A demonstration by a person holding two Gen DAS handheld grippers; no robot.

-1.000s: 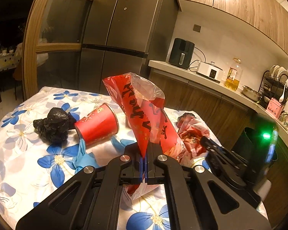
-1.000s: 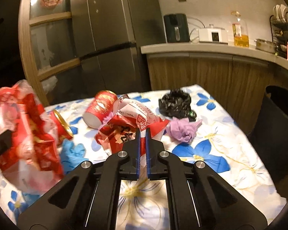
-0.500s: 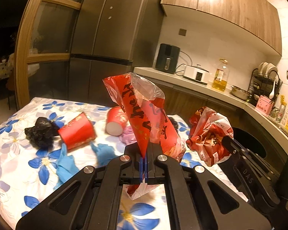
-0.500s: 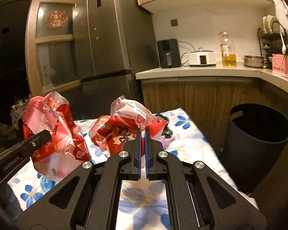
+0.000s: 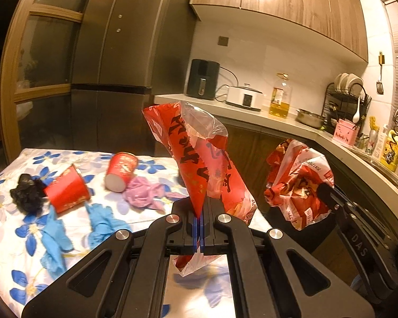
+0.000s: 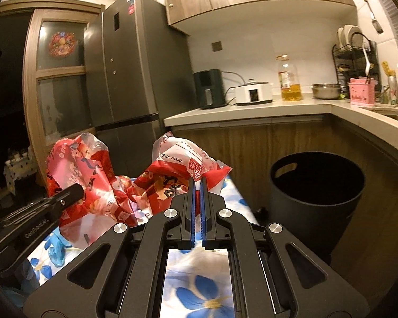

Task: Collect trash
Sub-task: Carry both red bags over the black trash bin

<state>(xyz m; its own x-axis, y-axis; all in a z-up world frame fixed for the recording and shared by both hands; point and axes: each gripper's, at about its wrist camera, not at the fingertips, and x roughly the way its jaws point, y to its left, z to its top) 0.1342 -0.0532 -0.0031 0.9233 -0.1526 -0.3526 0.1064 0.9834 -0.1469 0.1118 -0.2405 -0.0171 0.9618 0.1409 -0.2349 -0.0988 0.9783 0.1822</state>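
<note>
Both grippers have lifted off the table [image 5: 10, 220] and swung toward the black bin [image 6: 317, 198], which now fills the right wrist view. The left gripper [image 5: 199, 221] is clamped on a red plastic bag [image 5: 199, 159]; the right gripper [image 6: 197, 185] pinches a crumpled red-and-white wrapper [image 6: 177, 175]. Both pieces hang in the air short of the bin, so dropping them in looks next; cups [image 5: 66, 192], gloves [image 5: 100, 222] and a black wad [image 5: 26, 193] remain.

The right gripper [image 6: 197, 185] pinches a crumpled red-and-white wrapper [image 6: 177, 175] above the flowered bench [image 6: 199, 286]. To its left, the left gripper [image 6: 74, 193] holds a red plastic bag [image 6: 85, 169]. To its right stands a black bin [image 6: 315, 198].
</note>
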